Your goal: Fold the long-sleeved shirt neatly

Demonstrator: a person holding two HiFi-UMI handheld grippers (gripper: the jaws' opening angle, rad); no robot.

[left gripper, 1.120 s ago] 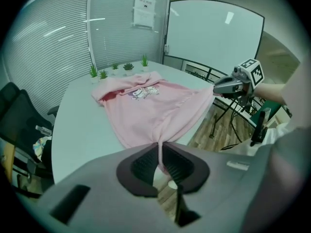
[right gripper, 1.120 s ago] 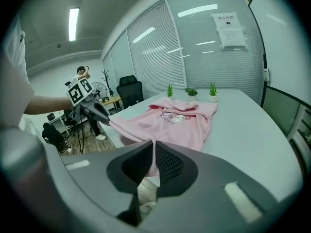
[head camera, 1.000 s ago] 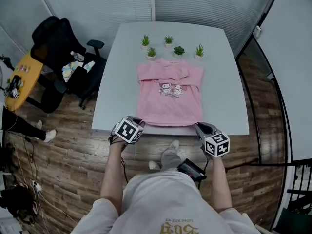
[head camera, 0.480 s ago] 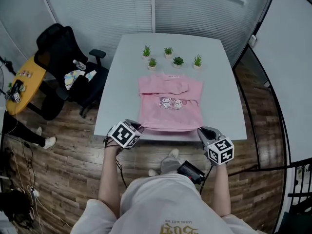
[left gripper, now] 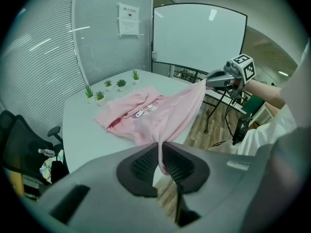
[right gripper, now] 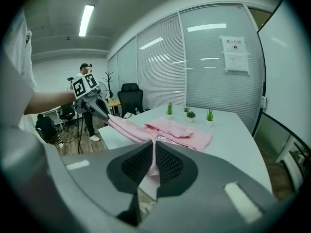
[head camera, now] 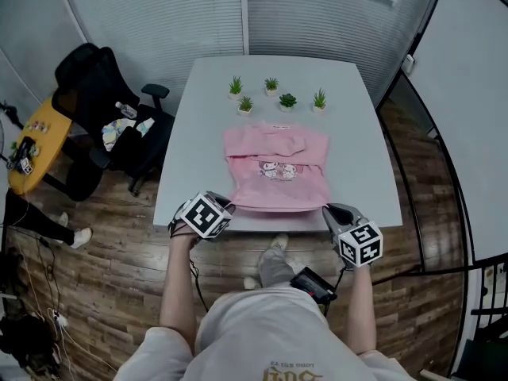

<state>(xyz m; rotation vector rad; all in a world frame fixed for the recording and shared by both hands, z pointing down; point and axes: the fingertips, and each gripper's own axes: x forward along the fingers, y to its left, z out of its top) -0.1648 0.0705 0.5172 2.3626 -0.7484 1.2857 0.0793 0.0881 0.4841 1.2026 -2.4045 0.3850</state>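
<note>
The pink long-sleeved shirt lies mid-table on the white table, short of 5 small potted plants, its hem raised at the table's near edge, with the left gripper and right gripper each pinching 1 hem corner.

One pink shirt, five potted plants, two tools, one table, one chair.

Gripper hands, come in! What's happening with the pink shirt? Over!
Left gripper shut on pink shirt hem corner. Right gripper shut on other corner. Hem raised off table. Small plants beyond collar, nothing blocking.
</note>
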